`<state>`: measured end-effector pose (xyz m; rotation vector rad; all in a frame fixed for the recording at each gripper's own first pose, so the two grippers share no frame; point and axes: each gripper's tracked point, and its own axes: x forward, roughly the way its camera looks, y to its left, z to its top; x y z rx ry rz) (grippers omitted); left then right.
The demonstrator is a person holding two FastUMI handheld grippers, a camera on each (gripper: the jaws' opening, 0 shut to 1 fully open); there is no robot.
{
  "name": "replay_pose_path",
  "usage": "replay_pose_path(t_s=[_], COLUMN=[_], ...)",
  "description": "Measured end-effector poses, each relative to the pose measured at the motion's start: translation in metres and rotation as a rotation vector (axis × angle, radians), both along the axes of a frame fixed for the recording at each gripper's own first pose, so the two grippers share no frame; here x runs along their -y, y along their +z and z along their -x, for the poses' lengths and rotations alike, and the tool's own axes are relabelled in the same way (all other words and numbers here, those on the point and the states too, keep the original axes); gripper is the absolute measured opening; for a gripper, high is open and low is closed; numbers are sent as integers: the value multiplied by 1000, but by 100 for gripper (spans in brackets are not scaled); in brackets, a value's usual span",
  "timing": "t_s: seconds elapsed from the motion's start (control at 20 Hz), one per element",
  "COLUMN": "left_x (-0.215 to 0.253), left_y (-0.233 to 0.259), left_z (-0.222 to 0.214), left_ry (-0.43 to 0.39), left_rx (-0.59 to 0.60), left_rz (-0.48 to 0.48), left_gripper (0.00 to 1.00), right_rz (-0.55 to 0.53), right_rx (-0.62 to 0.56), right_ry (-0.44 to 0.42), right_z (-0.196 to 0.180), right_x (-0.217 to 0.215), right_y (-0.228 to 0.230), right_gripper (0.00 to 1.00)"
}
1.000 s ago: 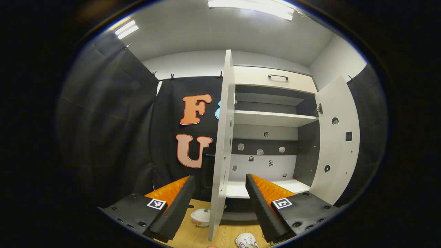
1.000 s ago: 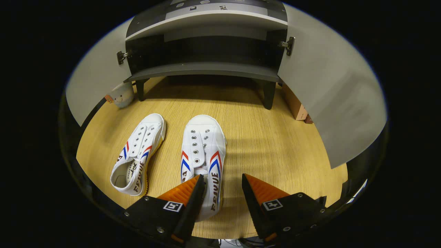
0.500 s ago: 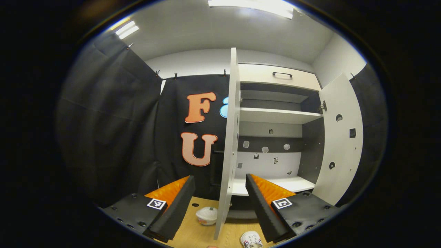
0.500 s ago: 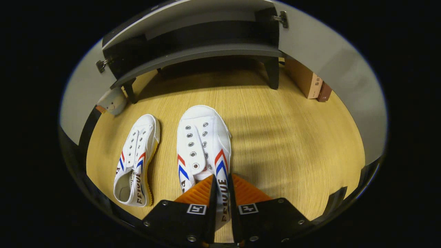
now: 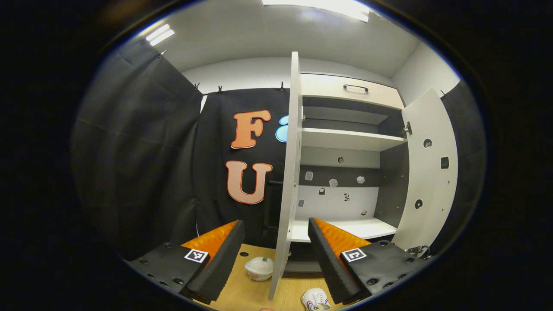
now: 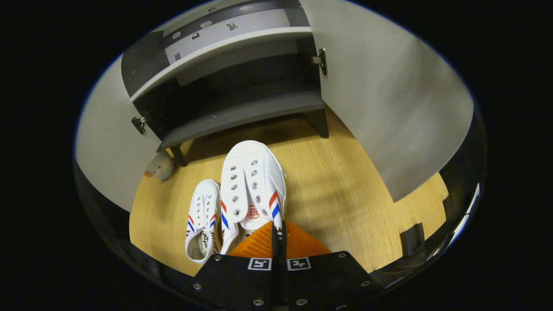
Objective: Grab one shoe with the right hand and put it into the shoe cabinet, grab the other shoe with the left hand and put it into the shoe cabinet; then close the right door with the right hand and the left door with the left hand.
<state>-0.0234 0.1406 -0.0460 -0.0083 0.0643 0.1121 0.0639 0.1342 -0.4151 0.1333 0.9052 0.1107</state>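
In the right gripper view my right gripper (image 6: 278,228) is shut on the side wall of a white shoe (image 6: 252,181) with red and blue stripes, held above the wooden floor with its toe toward the shoe cabinet (image 6: 242,114). The other shoe (image 6: 201,220) lies on the floor just to its left. Both cabinet doors stand open: left door (image 6: 108,147), right door (image 6: 389,99). In the left gripper view my left gripper (image 5: 275,223) is open and holds nothing, high up, facing the edge of the left door (image 5: 291,151). A shoe's toe (image 5: 317,299) peeks in below.
A small round plush toy (image 6: 160,165) sits on the floor by the cabinet's left leg, and shows as the toy (image 5: 259,268) below the left gripper. The cabinet has white shelves (image 5: 350,226) and a top drawer (image 5: 356,88). Black cloth walls stand to the left.
My right gripper went from open around the shoe's heel to shut on its side wall and has lifted it off the floor. The left gripper drifted slightly and stays open.
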Motion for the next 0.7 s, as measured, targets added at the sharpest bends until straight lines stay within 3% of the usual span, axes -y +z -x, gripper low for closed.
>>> replay_pose_path(t_s=[0.3,0.5,0.7], left_x=[-4,-8,-19], left_y=[-7,-11,-12], left_z=[-10,-9,-7], left_ry=[-3,-10,-1], left_rx=[9,15,23], left_rz=[12,20,10], left_gripper=[96,96,96], right_rz=[1,-27,-36], right_rx=[149,237,312], right_ry=[46,85,64], right_z=[-19,-41,-90], right_x=[1,-21,-38], right_y=[154,216,266], right_gripper=[0,0,0])
